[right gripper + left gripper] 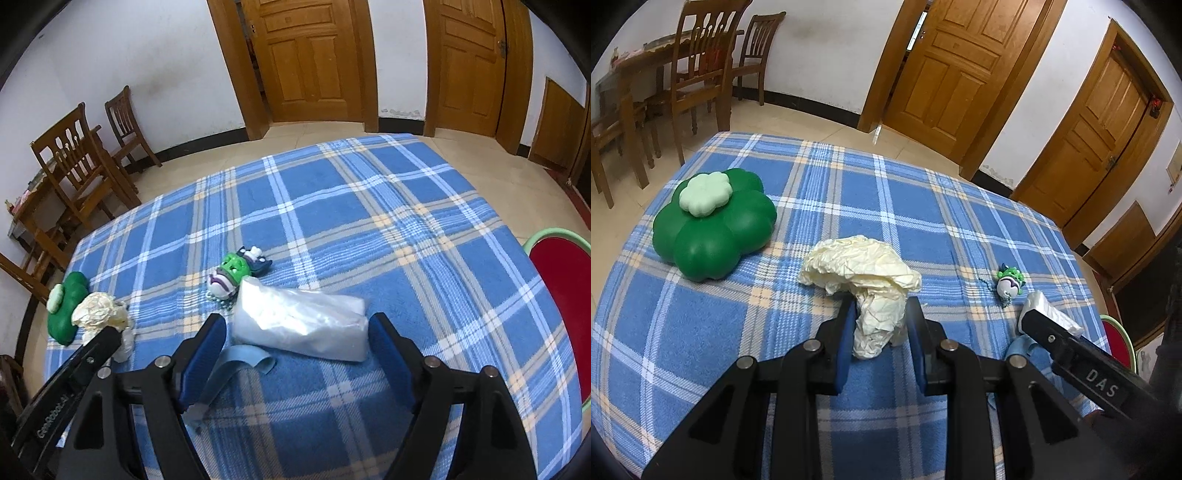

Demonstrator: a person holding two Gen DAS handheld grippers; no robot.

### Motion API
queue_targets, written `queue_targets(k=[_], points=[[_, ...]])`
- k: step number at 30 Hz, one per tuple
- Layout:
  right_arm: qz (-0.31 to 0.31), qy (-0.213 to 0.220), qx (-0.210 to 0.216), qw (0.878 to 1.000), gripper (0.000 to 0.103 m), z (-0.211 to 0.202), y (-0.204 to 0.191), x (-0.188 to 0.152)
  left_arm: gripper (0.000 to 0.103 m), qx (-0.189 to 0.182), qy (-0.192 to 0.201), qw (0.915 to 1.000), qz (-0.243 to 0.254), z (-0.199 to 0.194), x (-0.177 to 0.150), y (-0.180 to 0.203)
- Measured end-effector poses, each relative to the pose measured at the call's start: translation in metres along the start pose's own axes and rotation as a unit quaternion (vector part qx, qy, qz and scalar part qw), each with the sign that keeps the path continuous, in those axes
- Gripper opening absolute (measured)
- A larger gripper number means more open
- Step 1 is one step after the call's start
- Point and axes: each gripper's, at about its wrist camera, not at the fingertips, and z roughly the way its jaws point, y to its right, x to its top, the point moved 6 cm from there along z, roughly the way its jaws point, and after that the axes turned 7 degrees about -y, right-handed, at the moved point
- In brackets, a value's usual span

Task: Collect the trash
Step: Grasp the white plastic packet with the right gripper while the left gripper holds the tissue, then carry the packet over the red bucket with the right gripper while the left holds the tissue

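My left gripper (881,310) is shut on a crumpled cream paper wad (864,273), which bulges out above the blue pads. The wad also shows in the right wrist view (98,314). My right gripper (297,328) is open, its fingers on either side of a clear plastic pack of white tissues (301,325) lying on the blue plaid tablecloth (369,206). A strip of light blue paper (236,363) lies by the right gripper's left finger. The pack also shows in the left wrist view (1049,314).
A green clover-shaped container (713,225) with a pale lid sits at the left. A small green and white toy keychain (236,271) lies just beyond the tissue pack. Wooden chairs (698,74) and doors stand behind the table. A red stool (561,280) is at the right.
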Motion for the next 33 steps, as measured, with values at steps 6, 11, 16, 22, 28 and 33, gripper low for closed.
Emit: queue_targets(k=[6,11,16,22,28,33], points=[[-0.009,0.008,-0.013,1.000,0.073,0.000,0.001,0.000,0.027,0.000,0.001,1.0000,0.003,0.001,0.001,-0.002],[-0.006,0.007,-0.005,1.000,0.073,-0.004,0.007,-0.001,0.027,-0.002,0.003,1.0000,0.005,0.000,0.001,-0.002],[0.001,0.014,0.003,1.000,0.073,-0.016,0.019,-0.002,0.027,-0.004,0.006,1.0000,0.005,-0.001,0.000,-0.002],[0.015,0.032,0.003,0.999,0.073,-0.041,0.042,-0.002,0.027,-0.003,0.005,1.0000,0.006,-0.001,0.000,-0.002],[0.036,0.053,-0.001,0.998,0.073,-0.068,0.068,-0.005,0.027,-0.001,0.006,0.9999,0.009,-0.002,0.000,-0.001],[0.053,0.069,-0.009,0.996,0.073,-0.090,0.095,-0.010,0.027,0.000,0.007,0.9999,0.015,-0.003,0.000,0.004]])
